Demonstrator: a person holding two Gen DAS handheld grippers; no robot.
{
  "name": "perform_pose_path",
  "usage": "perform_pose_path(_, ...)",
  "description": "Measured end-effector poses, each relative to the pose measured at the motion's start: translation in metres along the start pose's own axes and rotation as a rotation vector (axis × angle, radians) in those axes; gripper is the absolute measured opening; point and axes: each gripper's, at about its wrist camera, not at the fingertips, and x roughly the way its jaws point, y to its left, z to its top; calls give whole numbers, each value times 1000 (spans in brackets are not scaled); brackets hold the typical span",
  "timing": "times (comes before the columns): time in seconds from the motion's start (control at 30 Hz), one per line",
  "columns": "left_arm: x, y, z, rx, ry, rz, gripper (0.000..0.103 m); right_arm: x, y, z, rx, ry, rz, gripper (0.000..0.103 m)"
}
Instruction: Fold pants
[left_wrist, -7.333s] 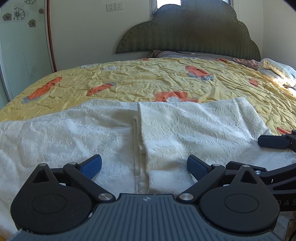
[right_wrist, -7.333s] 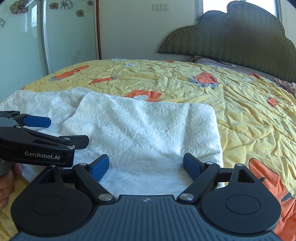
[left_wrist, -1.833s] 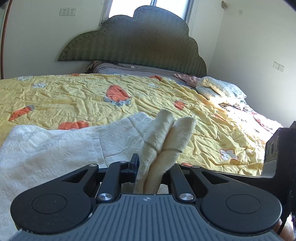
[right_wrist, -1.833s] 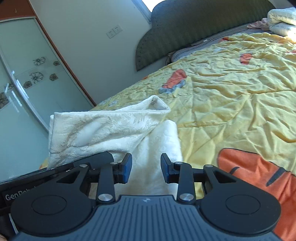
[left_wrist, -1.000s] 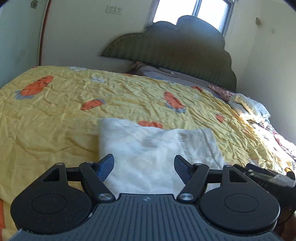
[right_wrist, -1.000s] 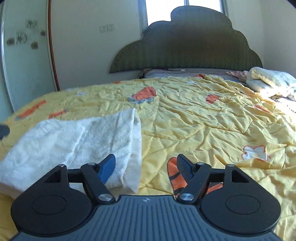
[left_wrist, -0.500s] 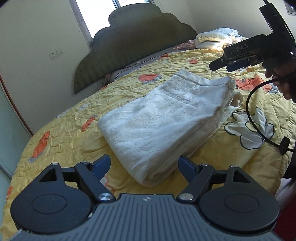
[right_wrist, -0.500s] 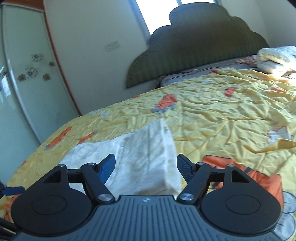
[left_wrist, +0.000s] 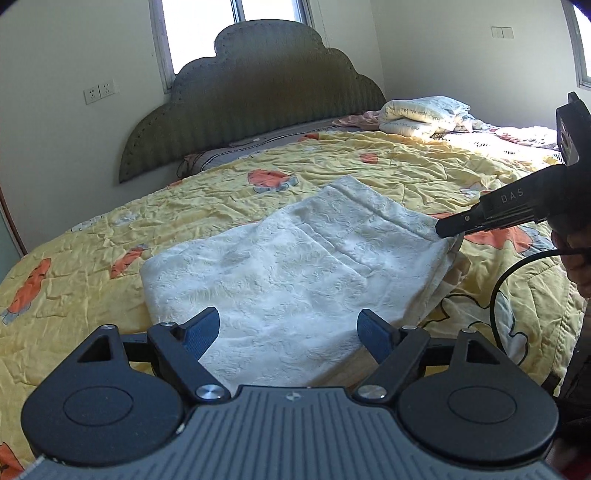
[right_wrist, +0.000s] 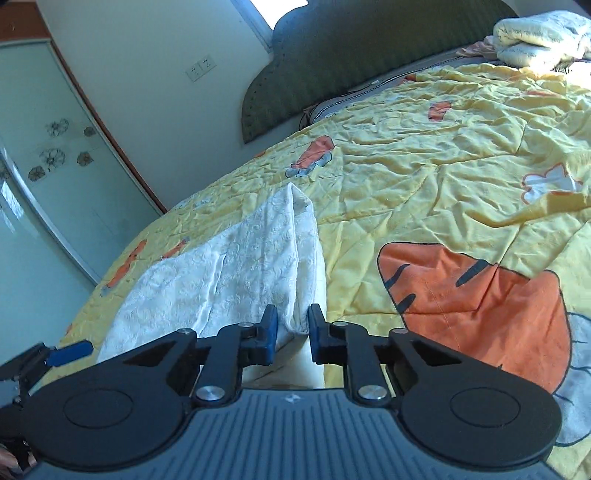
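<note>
The white textured pants (left_wrist: 295, 273) lie folded into a thick rectangle on the yellow bedspread (left_wrist: 207, 206). My left gripper (left_wrist: 290, 332) is open, its blue pads either side of the near edge of the pants, holding nothing. My right gripper (right_wrist: 291, 328) is shut on the right corner of the pants (right_wrist: 236, 273). It also shows in the left wrist view (left_wrist: 448, 229), pinching that corner at the far right of the fold.
A dark green padded headboard (left_wrist: 258, 110) stands at the back. A bundled quilt (left_wrist: 421, 114) lies at the bed's far right. A black cable (left_wrist: 502, 288) hangs by the right hand. A glass wardrobe door (right_wrist: 44, 206) stands to the left.
My right gripper has closed on the right corner of the folded pants; half a second ago it was open. My left gripper has stayed open and moved closer to the near edge.
</note>
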Motion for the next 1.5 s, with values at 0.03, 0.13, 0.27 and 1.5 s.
perform_pose_path(0.03,1,1,-2,-2,11,-10,85,1,3,-2,-42,22,-19,16)
perform_pose_path(0.13,5,4,-3,-21,33,-20,85,1,5,-1,-54,5,-71,23)
perform_pose_path(0.27,4,10,10,-80,-10,11,85,-10,42,10,-245,-120,-122,23)
perform_pose_path(1.5,75,163,-11,-811,266,-241,90,110,-50,69,49,271,334,76)
